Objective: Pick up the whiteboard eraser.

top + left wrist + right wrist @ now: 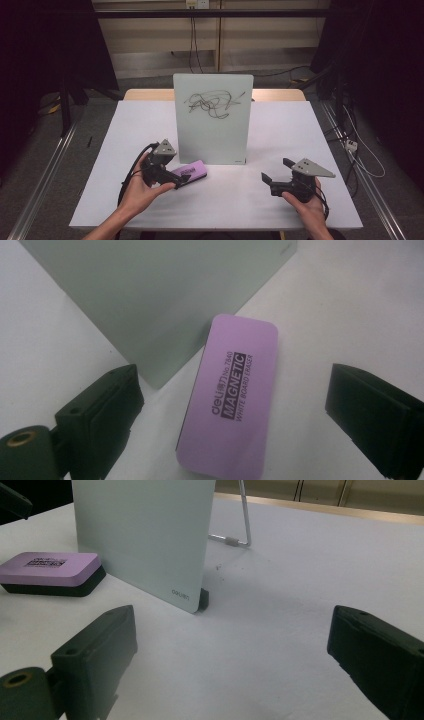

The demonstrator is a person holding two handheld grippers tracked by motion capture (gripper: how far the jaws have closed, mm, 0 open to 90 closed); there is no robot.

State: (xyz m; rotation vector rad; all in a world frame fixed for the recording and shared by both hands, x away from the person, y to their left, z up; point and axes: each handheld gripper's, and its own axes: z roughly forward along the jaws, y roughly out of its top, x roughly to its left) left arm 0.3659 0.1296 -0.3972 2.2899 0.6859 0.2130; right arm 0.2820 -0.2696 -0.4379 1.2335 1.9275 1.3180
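The eraser (191,171) is lying flat on the table (280,130), purple face up and dark felt down, just in front of the board's (212,135) lower left corner. In the left gripper view the eraser (229,395) is sitting between your two black jaws with white table showing on both sides of it, so the pads are not pressing on it; one long edge is lying just beside the board's (150,295) bottom corner, though whether they are touching is unclear. Your left gripper (182,177) is standing wide open over the eraser's near end, held in your left hand (140,187).

The board is standing upright near the middle of the table, with a black scribble (215,103) across its upper half. In the right gripper view its wire stand (240,525) is propping it from behind and a small dark foot (203,600) is sitting under its corner; the eraser (52,572) is showing at the far left there.

Your right gripper (274,172) is resting low over bare table to the board's right, well apart from the eraser, its jaws spread wide with nothing between them, held in your right hand (310,205).
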